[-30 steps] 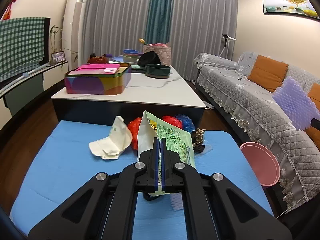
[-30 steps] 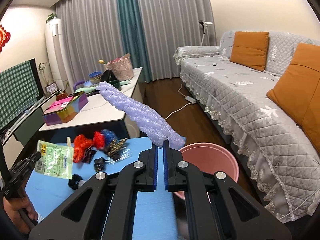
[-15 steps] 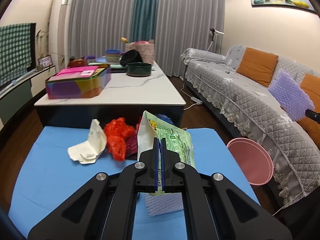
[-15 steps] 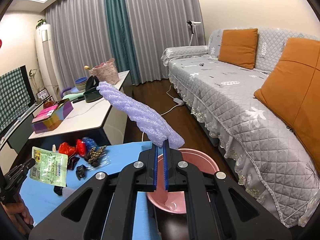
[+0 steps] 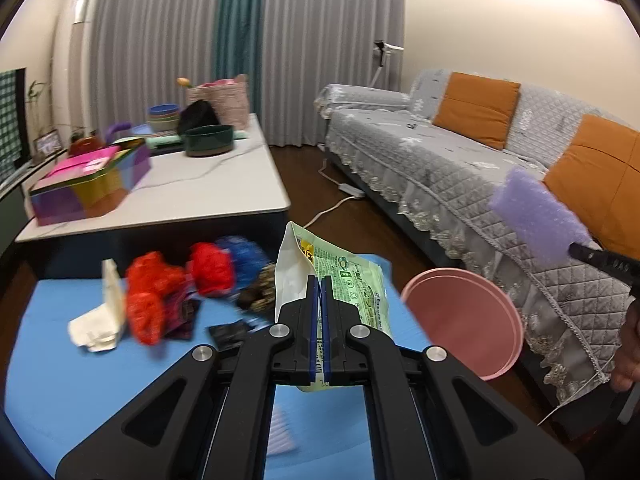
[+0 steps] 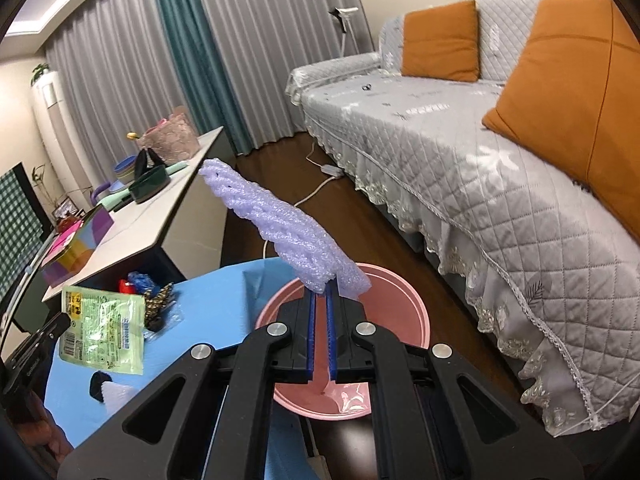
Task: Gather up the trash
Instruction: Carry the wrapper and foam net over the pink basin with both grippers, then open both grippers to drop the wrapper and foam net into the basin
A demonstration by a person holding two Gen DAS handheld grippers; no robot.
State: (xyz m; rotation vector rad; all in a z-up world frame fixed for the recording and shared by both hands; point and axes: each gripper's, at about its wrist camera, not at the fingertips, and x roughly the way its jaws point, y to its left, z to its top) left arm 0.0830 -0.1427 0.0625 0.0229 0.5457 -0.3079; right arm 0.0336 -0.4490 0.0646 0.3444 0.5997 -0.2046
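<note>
Trash is mid-collection: the right gripper [image 6: 321,300] pinches a purple foam net [image 6: 280,232] directly above the pink bin [image 6: 404,300], and the left gripper [image 5: 319,296] clamps a green snack bag [image 5: 348,280] just beside the bin. Red wads [image 5: 152,292], white paper [image 5: 100,316] and dark wrappers [image 5: 228,330] remain uncollected on the blue mat [image 5: 60,380] beside that bin.

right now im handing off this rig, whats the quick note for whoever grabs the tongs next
Left tongs: shut on the green snack packet, held up above the blue table.
Right tongs: a slight gap shows between the pads, purple foam net pinched at the tips, directly above the pink bin.
Done: both pieces picked up; whether anything lies in the bin cannot be told.
Left: drop the foam, then the packet, then fetch the red nets, white paper, blue net and dark wrappers from the table.
</note>
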